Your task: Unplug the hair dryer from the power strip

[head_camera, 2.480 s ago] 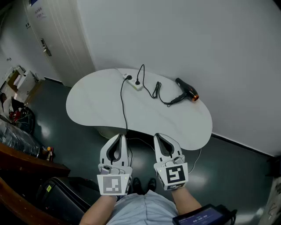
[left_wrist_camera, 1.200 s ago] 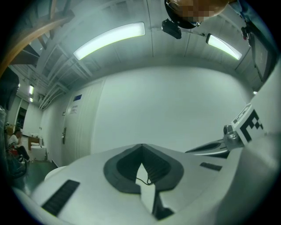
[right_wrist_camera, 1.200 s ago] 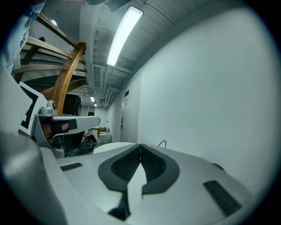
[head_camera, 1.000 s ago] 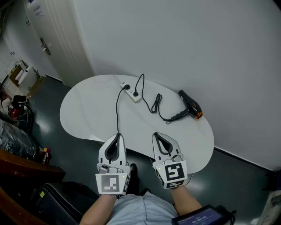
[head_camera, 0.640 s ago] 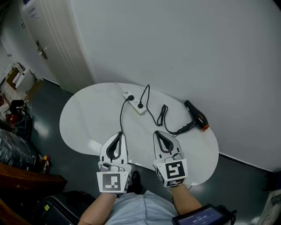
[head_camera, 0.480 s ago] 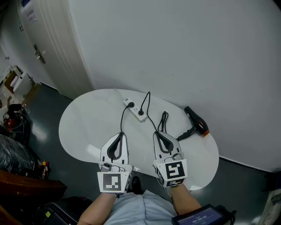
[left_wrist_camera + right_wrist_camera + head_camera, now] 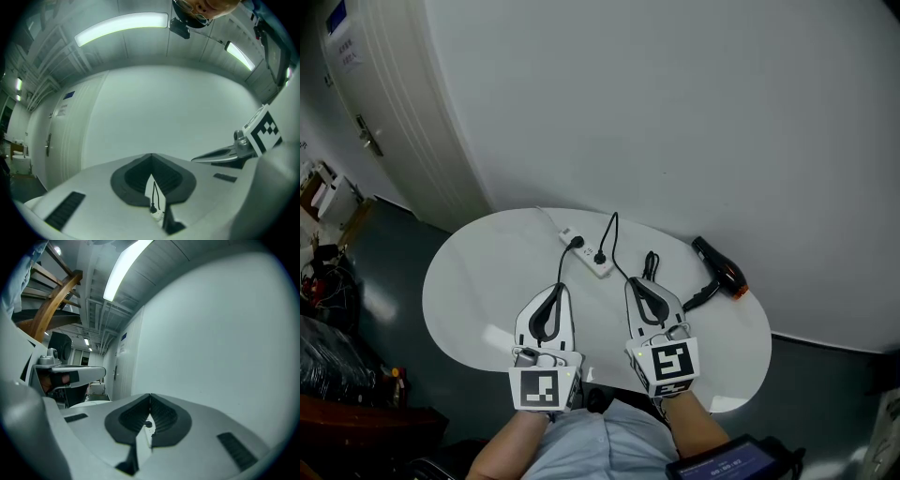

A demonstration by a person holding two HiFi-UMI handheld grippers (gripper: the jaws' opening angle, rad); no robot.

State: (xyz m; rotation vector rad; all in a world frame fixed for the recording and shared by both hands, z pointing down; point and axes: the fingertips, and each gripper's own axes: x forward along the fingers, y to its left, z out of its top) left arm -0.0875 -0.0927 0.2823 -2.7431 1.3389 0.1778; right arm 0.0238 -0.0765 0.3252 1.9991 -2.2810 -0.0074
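White walls stand behind a white table (image 7: 478, 291). Head view: the power strip (image 7: 586, 251) lies just past the tips of the left gripper (image 7: 555, 287) and right gripper (image 7: 636, 283). The hair dryer (image 7: 719, 267), plugged in, lies right of them. Left gripper view: fingers squeezed together, holding nothing, strip ahead. Right gripper view: the same.

Your head camera: high up, facing steeply down, counter (image 7: 478, 291) well below. Your gripper cameras: riding low behind jaws, facing level toward wall (image 7: 187, 108). Head, left gripper views share power strip (image 7: 587, 251) (image 7: 158, 215).
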